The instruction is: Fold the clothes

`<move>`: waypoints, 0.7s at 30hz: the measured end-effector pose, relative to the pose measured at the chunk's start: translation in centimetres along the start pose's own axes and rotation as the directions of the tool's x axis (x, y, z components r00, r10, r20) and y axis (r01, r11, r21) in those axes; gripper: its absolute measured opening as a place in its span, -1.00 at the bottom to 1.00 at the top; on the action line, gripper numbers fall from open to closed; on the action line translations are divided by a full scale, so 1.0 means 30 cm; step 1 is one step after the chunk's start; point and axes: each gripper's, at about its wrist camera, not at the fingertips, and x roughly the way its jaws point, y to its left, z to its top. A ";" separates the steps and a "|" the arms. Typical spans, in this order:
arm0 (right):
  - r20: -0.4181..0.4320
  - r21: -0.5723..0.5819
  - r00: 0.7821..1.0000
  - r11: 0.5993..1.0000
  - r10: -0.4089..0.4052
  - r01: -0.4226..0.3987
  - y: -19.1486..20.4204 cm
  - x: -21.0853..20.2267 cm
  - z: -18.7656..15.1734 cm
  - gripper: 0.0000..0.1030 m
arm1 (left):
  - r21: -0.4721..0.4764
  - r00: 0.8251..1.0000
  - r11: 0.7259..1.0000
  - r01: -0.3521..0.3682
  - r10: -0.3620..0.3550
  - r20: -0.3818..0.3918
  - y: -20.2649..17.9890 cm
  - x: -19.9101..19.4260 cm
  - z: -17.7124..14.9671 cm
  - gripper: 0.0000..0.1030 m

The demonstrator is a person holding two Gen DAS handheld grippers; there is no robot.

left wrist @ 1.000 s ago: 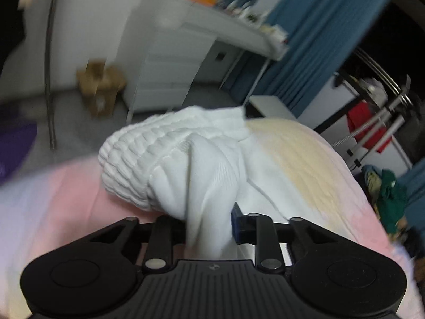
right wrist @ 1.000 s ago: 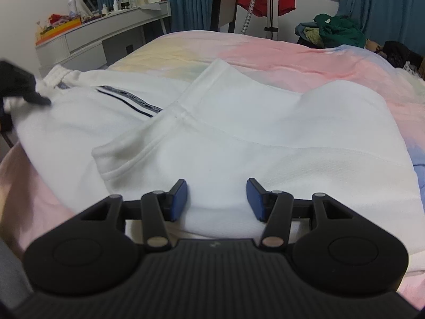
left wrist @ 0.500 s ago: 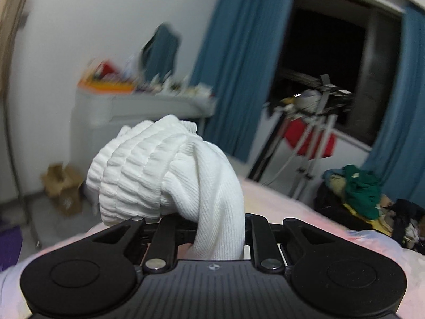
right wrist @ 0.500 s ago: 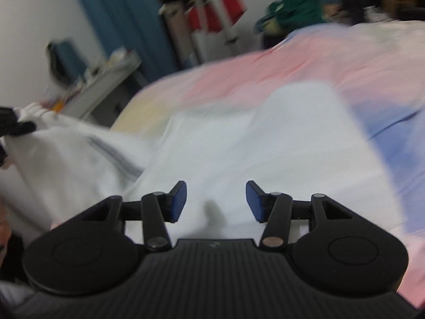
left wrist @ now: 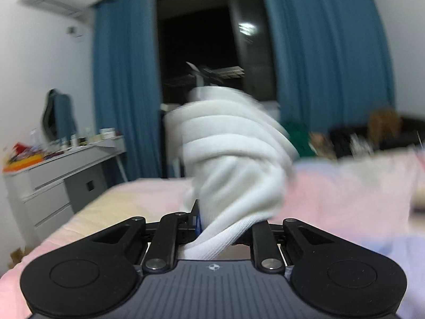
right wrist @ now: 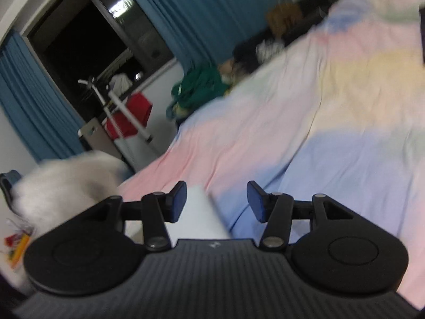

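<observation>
We find the left gripper (left wrist: 225, 220) clamped on a white garment (left wrist: 233, 159), bunched at frame centre above the bed (left wrist: 127, 202). The right gripper (right wrist: 216, 202) has its fingers (right wrist: 178, 199) apart, with pale cloth (right wrist: 196, 218) lying between them unpinched. The garment's far end blurs at lower left in the right view. The grey drawers (left wrist: 61, 186) at left are shut; contents hidden.
</observation>
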 end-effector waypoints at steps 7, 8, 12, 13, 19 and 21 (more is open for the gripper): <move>-0.074 0.177 0.987 0.976 0.143 -0.128 -0.107 0.067 0.007 0.05 | 0.168 0.995 0.983 0.074 -0.062 -0.077 -0.171 0.014 -0.129 -0.54; -0.101 0.221 0.977 0.962 0.188 -0.162 -0.119 0.089 0.005 0.05 | 0.190 0.993 0.977 0.096 -0.080 -0.089 -0.176 0.016 -0.132 -0.47; -0.169 0.319 0.935 0.915 0.311 -0.246 -0.136 0.151 -0.001 0.28 | 0.289 0.974 0.935 0.204 -0.166 -0.152 -0.143 0.030 -0.151 0.29; -0.180 0.326 0.928 0.910 0.326 -0.256 -0.132 0.159 -0.003 0.40 | 0.319 0.969 0.919 0.231 -0.186 -0.164 -0.112 0.035 -0.164 0.40; -0.262 0.360 0.887 0.891 0.381 -0.276 -0.082 0.197 -0.033 0.68 | 0.454 0.951 0.841 0.295 -0.216 -0.220 0.030 0.049 -0.204 0.64; -0.280 0.336 0.882 0.899 0.380 -0.281 -0.047 0.212 -0.027 0.68 | 0.468 0.954 0.836 0.287 -0.205 -0.219 0.083 0.044 -0.226 0.65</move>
